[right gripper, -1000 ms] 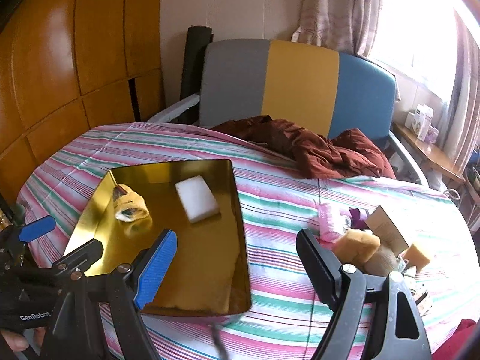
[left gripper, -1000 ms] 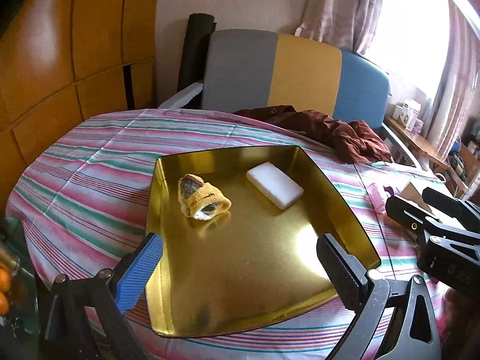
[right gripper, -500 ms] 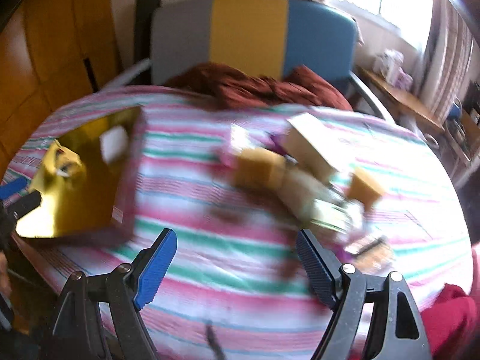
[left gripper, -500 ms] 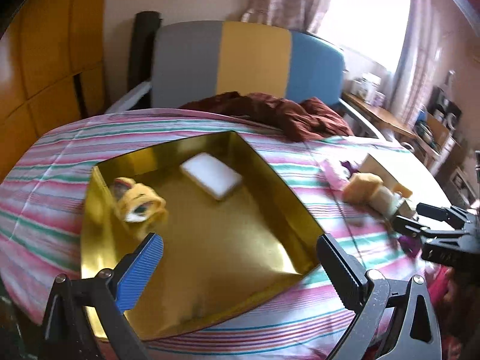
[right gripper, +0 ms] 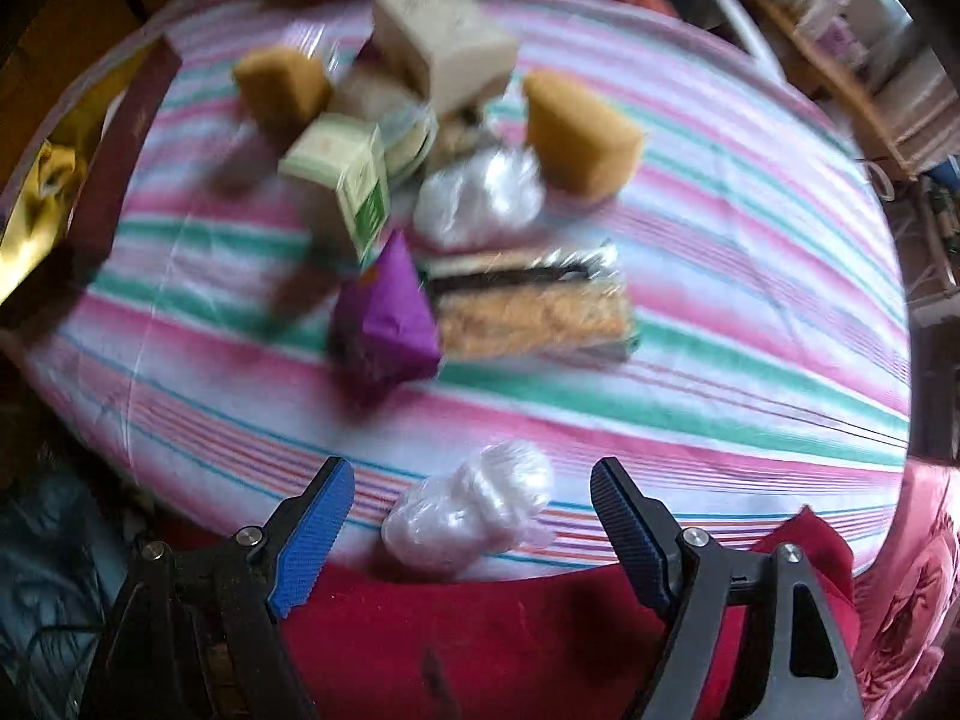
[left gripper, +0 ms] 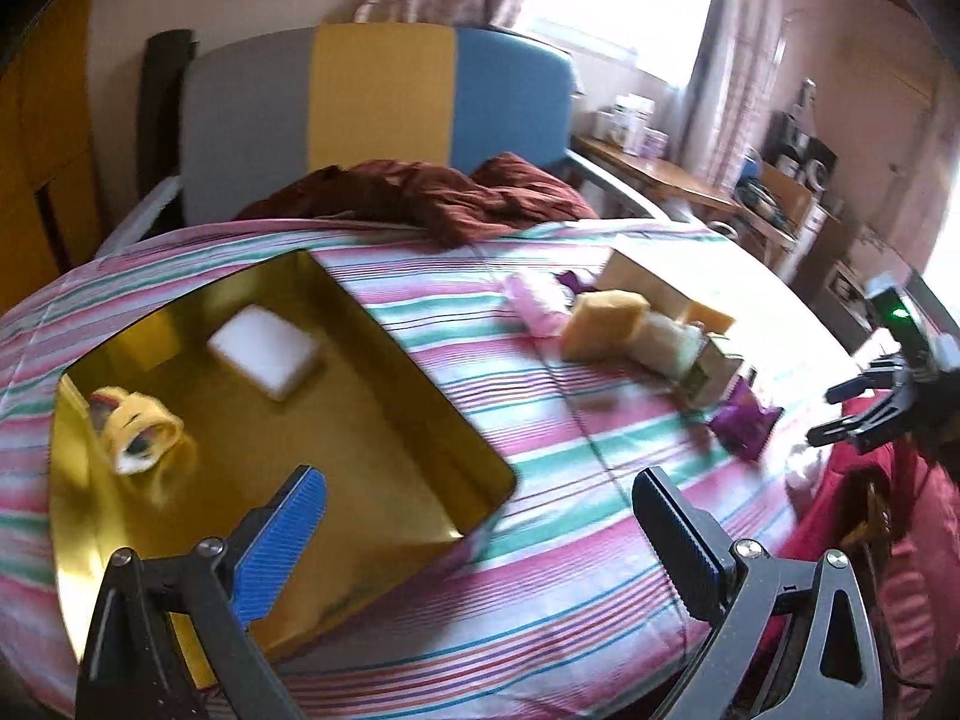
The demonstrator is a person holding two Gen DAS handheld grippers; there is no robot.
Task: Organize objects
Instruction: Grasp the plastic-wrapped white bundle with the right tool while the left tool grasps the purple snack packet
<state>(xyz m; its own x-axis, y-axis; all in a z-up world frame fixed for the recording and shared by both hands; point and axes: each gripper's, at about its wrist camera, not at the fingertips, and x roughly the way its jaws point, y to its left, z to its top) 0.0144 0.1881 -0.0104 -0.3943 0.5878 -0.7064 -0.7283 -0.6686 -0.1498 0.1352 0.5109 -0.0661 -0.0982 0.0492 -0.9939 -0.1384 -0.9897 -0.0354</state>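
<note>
A gold tray (left gripper: pixel 384 480) lies on the striped table and holds a white block (left gripper: pixel 264 354) and a yellow rolled cloth (left gripper: pixel 135 438). My left gripper (left gripper: pixel 480 516) is open and empty above the tray's near right corner. My right gripper (right gripper: pixel 474 510) is open, its fingers either side of a clear plastic bundle (right gripper: pixel 474 510) at the table's near edge, not closed on it. Beyond lie a purple packet (right gripper: pixel 384 324), a foil-wrapped bar (right gripper: pixel 534 312), a second plastic bundle (right gripper: pixel 480 198), two yellow sponges (right gripper: pixel 576 132), a green-white carton (right gripper: pixel 348 174) and a beige box (right gripper: pixel 444 42).
The pile also shows in the left wrist view (left gripper: pixel 660 336), with the right gripper (left gripper: pixel 870 408) at the far right. A brown cloth (left gripper: pixel 432 192) lies at the table's back, before a grey, yellow and blue chair (left gripper: pixel 372 102). Red fabric (right gripper: pixel 480 630) hangs below the near edge.
Both views have swung right, from the tray toward the pile. My right gripper has moved over the pile and down to the clear plastic bundle at the near edge. Both stay open.
</note>
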